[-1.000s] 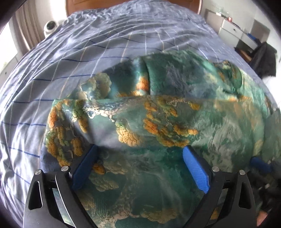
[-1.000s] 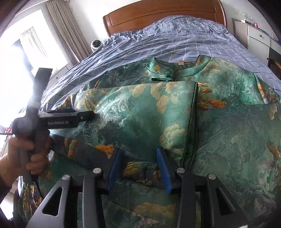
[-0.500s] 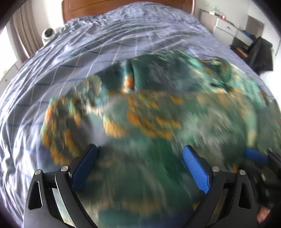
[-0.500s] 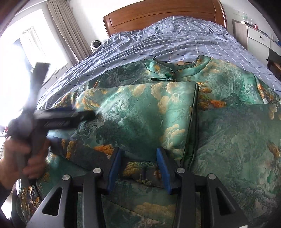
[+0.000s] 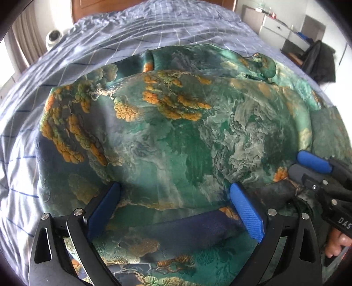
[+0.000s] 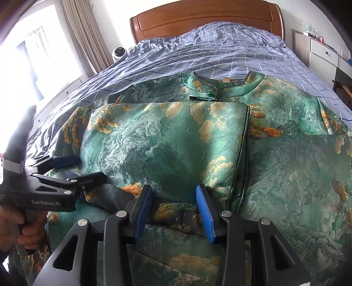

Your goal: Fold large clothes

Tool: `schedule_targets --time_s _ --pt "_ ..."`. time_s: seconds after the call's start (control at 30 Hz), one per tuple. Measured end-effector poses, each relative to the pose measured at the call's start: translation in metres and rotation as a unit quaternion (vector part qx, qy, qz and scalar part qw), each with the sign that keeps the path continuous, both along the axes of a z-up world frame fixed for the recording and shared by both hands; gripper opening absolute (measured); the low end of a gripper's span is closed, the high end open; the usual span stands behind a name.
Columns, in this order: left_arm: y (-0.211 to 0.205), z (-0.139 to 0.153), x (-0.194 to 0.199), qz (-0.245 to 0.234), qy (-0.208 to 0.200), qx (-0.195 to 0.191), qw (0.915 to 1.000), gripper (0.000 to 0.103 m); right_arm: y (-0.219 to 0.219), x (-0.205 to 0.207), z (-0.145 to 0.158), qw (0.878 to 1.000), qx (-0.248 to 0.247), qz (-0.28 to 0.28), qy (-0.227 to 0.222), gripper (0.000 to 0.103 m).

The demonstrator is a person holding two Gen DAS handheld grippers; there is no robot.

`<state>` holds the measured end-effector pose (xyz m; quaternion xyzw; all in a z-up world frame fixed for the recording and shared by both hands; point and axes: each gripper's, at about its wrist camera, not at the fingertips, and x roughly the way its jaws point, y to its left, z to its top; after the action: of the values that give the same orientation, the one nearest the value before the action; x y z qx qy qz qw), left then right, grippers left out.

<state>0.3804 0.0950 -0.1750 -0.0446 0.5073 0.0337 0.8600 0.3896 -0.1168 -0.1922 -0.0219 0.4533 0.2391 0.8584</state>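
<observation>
A green silk garment [image 5: 187, 136] with orange clouds lies spread on the bed, collar [image 6: 220, 85] at the far end, one side folded over its middle [image 6: 165, 143]. A darker folded strip [image 5: 198, 228] runs along the near edge. My left gripper [image 5: 176, 209] is wide open just above this strip, nothing pinched; the right wrist view shows it at lower left [image 6: 88, 167]. My right gripper [image 6: 173, 211] stands part open, the strip passing across between and behind its pads without being clamped. It also shows at the right [image 5: 297, 167].
A blue checked sheet [image 6: 198, 48] covers the bed up to a wooden headboard [image 6: 198, 19]. A white round device [image 6: 119, 52] sits by the curtain at left. Drawers [image 6: 323, 52] and dark clothing [image 5: 319, 59] stand at right. A hand [image 6: 26, 233] holds the left gripper.
My left gripper has sunk a little and come closer to the right gripper along the garment's near edge, still open. The right gripper has kept still.
</observation>
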Motion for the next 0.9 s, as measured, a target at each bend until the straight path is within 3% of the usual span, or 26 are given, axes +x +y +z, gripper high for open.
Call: schedule_targets --time_s 0.2,0.3,0.33,0.6,0.73,0.9 --pt "0.003 0.040 -0.042 -0.003 -0.036 -0.018 0.9992 0.099 0.000 -0.012 0.021 1.000 -0.016 -0.011 -0.011 0.044" --pt "0.003 0.058 -0.086 -0.008 -0.063 -0.025 0.9977 0.099 -0.007 -0.038 0.044 0.999 0.008 -0.018 -0.031 0.064" --pt "0.002 0.061 -0.104 -0.009 -0.067 -0.028 0.9973 0.099 -0.010 -0.045 0.049 0.999 0.012 -0.018 -0.036 0.064" --pt "-0.015 0.048 -0.211 0.005 -0.063 -0.026 0.9977 0.099 -0.035 -0.138 0.067 0.998 0.017 -0.020 -0.065 0.064" --pt "-0.038 0.045 -0.251 -0.018 -0.079 -0.008 0.9967 0.099 -0.046 -0.192 0.065 0.996 0.013 -0.035 -0.087 0.064" --pt "-0.070 0.041 -0.271 -0.069 -0.090 0.034 0.9929 0.099 -0.063 -0.246 0.059 0.993 0.005 -0.070 -0.098 0.064"
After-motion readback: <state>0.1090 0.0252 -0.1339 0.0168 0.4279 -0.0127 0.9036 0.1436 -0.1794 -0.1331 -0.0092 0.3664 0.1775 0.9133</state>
